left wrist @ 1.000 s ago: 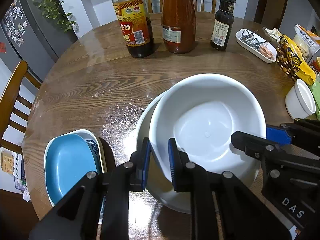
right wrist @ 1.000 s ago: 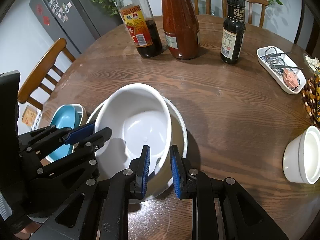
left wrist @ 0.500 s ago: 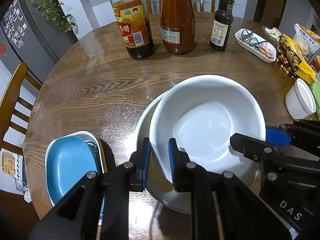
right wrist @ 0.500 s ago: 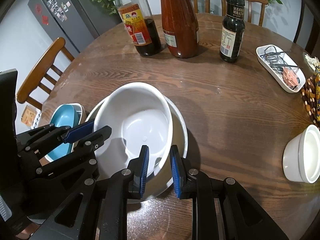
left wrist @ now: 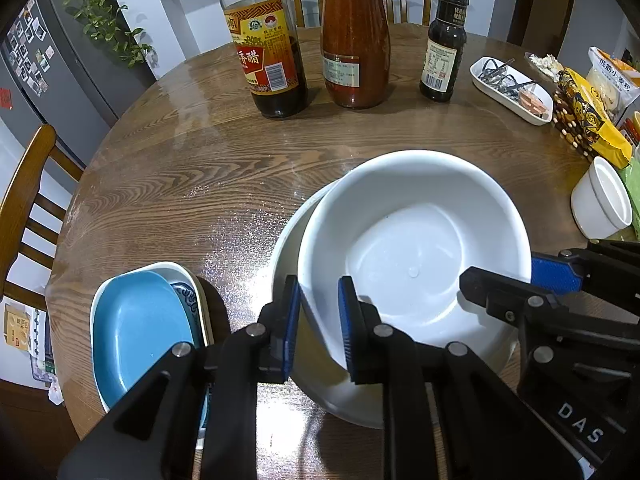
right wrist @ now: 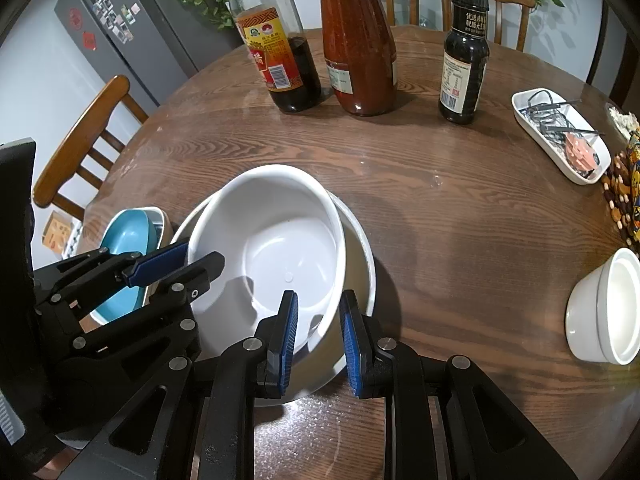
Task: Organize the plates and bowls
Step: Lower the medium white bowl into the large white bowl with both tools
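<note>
The white bowl [left wrist: 416, 264] sits inside a wider plate [right wrist: 360, 256] on the wooden table [left wrist: 180, 184]. The left gripper [left wrist: 316, 320] holds the bowl's left rim between narrow fingers; the right gripper [right wrist: 318, 332] holds the right rim the same way (both pointing steeply down). A blue dish [left wrist: 136, 328] lies just beside the plate.

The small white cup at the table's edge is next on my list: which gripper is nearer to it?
Right. The right gripper clamps the big white bowl's rim on the side facing the small white cup; the left gripper grips the far side.
</note>
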The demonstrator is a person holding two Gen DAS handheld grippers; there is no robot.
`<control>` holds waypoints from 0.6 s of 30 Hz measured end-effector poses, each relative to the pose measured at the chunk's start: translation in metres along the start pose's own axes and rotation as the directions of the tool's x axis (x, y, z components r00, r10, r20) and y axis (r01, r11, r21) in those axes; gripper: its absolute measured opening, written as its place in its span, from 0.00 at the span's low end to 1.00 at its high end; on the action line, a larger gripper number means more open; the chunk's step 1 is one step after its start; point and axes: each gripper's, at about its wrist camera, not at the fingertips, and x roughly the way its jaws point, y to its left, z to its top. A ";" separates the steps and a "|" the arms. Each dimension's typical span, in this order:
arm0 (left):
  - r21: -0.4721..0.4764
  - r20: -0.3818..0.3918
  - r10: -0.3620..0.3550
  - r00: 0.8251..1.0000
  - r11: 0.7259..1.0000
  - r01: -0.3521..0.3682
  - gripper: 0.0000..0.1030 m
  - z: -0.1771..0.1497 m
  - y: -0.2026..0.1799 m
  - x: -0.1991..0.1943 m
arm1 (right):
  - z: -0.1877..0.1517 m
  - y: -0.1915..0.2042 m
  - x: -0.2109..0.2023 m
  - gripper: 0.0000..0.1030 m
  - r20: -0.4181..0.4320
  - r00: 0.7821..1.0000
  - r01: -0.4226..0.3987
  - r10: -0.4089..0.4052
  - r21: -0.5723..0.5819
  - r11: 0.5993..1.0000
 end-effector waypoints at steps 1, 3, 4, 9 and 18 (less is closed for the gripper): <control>0.000 0.000 0.000 1.000 1.000 0.000 0.19 0.000 0.000 0.000 | 0.000 0.000 0.000 0.23 0.000 1.000 0.000 0.000 0.000 1.000; -0.001 0.000 -0.001 1.000 1.000 0.001 0.19 0.000 0.000 0.000 | 0.000 0.000 0.000 0.23 -0.001 1.000 0.000 0.000 0.000 1.000; 0.000 0.000 -0.001 1.000 1.000 0.001 0.19 0.000 0.000 0.000 | 0.000 0.000 0.000 0.23 0.000 1.000 0.000 0.000 0.000 1.000; 0.000 0.002 -0.001 1.000 1.000 0.001 0.20 0.000 -0.001 0.000 | 0.000 0.000 0.000 0.23 -0.001 1.000 0.000 0.000 0.001 1.000; 0.000 0.001 0.000 1.000 1.000 0.000 0.21 0.000 -0.001 0.001 | 0.001 0.000 0.000 0.23 -0.002 1.000 0.001 -0.001 0.000 1.000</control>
